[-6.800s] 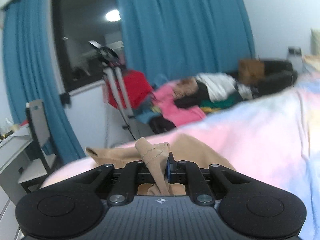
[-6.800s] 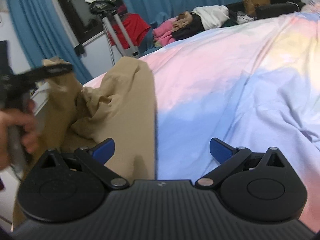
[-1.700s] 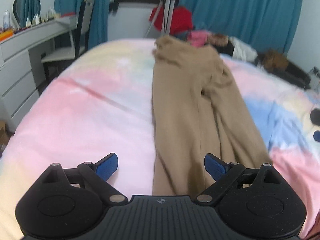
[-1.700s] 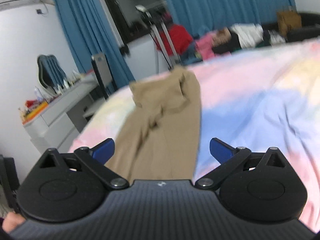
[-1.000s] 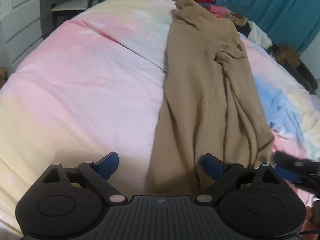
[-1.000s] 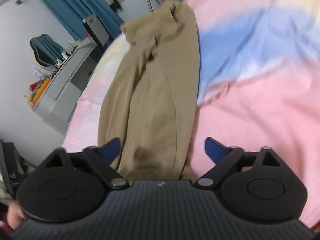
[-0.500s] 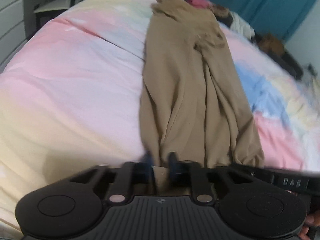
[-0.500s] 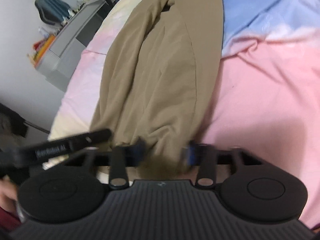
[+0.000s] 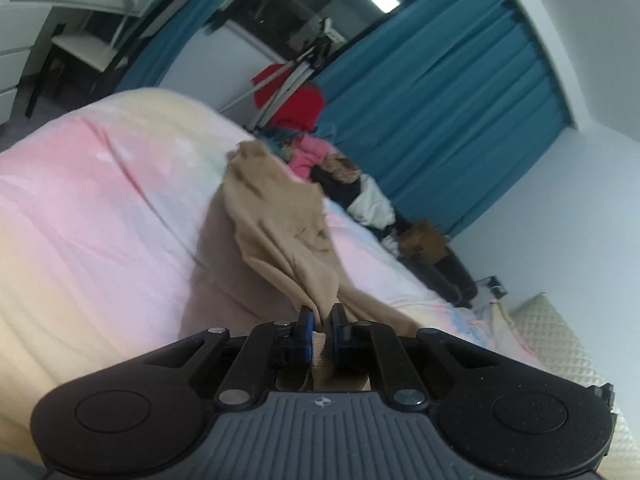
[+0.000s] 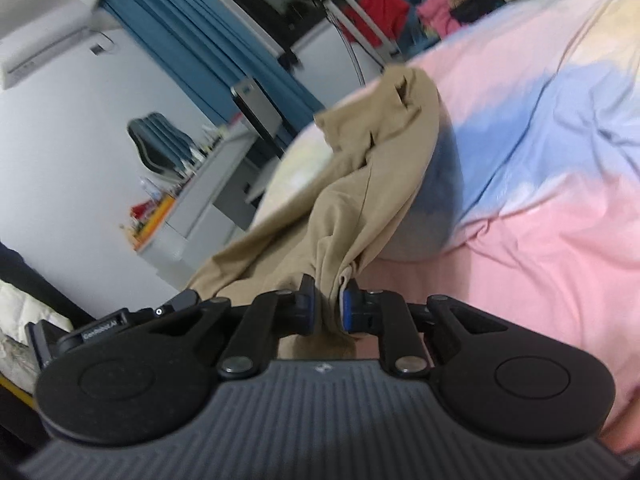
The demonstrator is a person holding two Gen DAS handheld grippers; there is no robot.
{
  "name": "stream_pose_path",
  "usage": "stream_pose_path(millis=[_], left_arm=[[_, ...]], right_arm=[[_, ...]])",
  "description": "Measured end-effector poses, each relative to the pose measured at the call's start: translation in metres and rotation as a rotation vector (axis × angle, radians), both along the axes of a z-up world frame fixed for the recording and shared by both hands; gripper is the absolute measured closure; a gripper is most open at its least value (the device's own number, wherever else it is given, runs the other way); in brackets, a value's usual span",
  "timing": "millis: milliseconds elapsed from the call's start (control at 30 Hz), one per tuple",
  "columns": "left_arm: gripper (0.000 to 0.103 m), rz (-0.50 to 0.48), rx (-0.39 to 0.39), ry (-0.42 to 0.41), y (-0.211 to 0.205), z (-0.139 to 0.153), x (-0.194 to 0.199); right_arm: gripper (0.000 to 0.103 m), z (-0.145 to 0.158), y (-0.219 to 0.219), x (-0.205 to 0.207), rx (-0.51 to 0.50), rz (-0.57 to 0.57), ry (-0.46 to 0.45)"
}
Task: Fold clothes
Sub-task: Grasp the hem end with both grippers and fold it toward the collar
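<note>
Pinching a bunched hem of the tan trousers (image 9: 280, 216), the left gripper (image 9: 322, 330) has just been closing, and its blue-padded fingers (image 9: 306, 328) now press on the cloth from both sides, a ribbed cuff showing in the narrow gap between them. In the right wrist view the right gripper (image 10: 329, 304) has likewise just been closing; its fingers (image 10: 349, 306) squeeze a thicker gather of the same trousers, with cloth hanging below the pads. From both grips the fabric runs forward and away in a twisted, sagging band, raised off the bed (image 9: 92, 208) near the fingers and throwing a dark shadow on the cover beneath. Farther out the trousers widen, and their far end lies crumpled on the pastel cover near the bed's far edge. In the right wrist view the left gripper's black body shows at the lower left, just beside the right one. Beyond the bed stand a tripod (image 9: 288, 76) with something red (image 9: 296, 104) draped by it and a heap of clothes (image 9: 340, 176) in pink, black and white. Behind them hang blue curtains (image 9: 452, 112) on either side of a dark window (image 9: 288, 12). To the left, a white counter (image 10: 216, 176) cluttered with small items stands against the wall, blurred.
</note>
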State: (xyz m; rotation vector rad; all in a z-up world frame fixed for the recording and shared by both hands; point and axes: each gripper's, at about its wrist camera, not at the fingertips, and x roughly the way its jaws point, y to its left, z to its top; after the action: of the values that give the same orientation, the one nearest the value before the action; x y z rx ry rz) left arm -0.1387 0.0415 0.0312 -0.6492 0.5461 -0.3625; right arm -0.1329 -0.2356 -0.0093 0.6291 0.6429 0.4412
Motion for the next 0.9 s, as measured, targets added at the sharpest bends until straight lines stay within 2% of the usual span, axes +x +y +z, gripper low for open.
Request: stream_pose_path(millis=[133,233,367,567,767,900], left_arm=[[0.095,-0.011,0.024,-0.033,-0.010,0.016,-0.042],[0.094,-0.010,0.033,-0.054,-0.016,0.024,-0.070],[0.094,0.001,0.085,-0.086,-0.021,0.035,-0.079],[0.094,0.024,0.135,-0.101,-0.030,0.047,-0.029],[0.094,0.049,0.225,-0.121,-0.038,0.058,0.041],[0.094,0.064,0.298,-0.115,-0.045,0.052,0.095]], right_arm=[[0.087,0.010,-0.010,-0.043,0.004,0.004,-0.046],[0.087,0.010,-0.018,-0.075,0.045,0.000,-0.058],[0.087,0.015,-0.019,-0.081,0.021,-0.026,-0.081],[0.087,0.029,-0.013,-0.029,-0.027,-0.063,-0.113],[0.087,0.035,-0.007,0.042,-0.067,-0.102,-0.115],[0.087,0.030,0.002,0.091,-0.115,-0.127,-0.103]])
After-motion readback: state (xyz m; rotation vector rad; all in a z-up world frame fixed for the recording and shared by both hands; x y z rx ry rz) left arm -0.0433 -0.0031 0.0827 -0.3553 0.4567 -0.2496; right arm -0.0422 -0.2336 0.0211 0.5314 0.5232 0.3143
